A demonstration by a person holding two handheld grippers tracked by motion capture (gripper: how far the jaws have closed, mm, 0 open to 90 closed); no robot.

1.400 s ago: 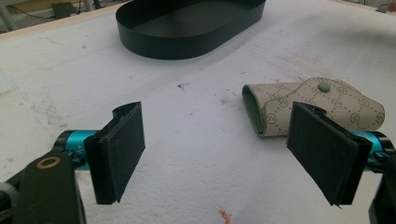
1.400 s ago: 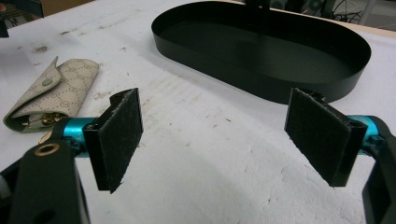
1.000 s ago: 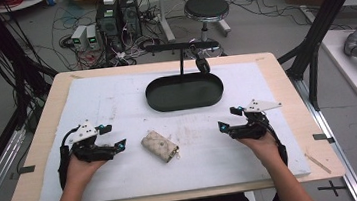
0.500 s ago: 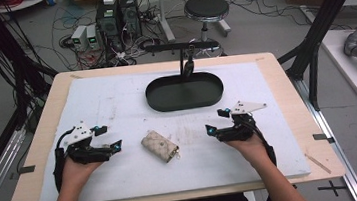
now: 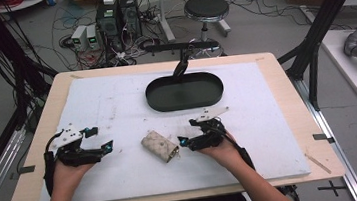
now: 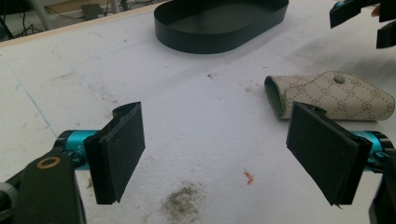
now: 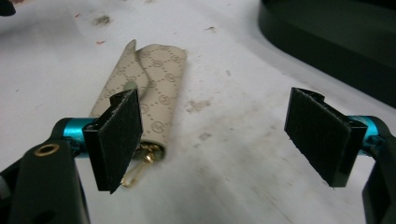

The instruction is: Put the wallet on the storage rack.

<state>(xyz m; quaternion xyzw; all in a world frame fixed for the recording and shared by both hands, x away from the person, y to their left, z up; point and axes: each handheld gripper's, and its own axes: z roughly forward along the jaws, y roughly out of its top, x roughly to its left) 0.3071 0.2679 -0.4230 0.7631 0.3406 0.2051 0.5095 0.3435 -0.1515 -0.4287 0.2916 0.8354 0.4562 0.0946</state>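
Note:
A beige patterned key pouch lies flat on the white mat between my two grippers, with a gold clasp sticking out of its near end. My right gripper is open just right of the pouch. In the right gripper view, the right gripper has its left jaw over the pouch, and I cannot tell whether they touch. My left gripper is open and empty, some way left of the pouch. From the left gripper, the pouch lies ahead to the right.
A black oval tray sits empty at the back middle of the mat, with a black stand arm reaching over its far rim. The tray lies ahead and to the right of the right gripper. The wooden table edge borders the mat.
My right gripper has moved left across the mat to the pouch's right end. The left gripper has shifted only slightly. The pouch has not moved.

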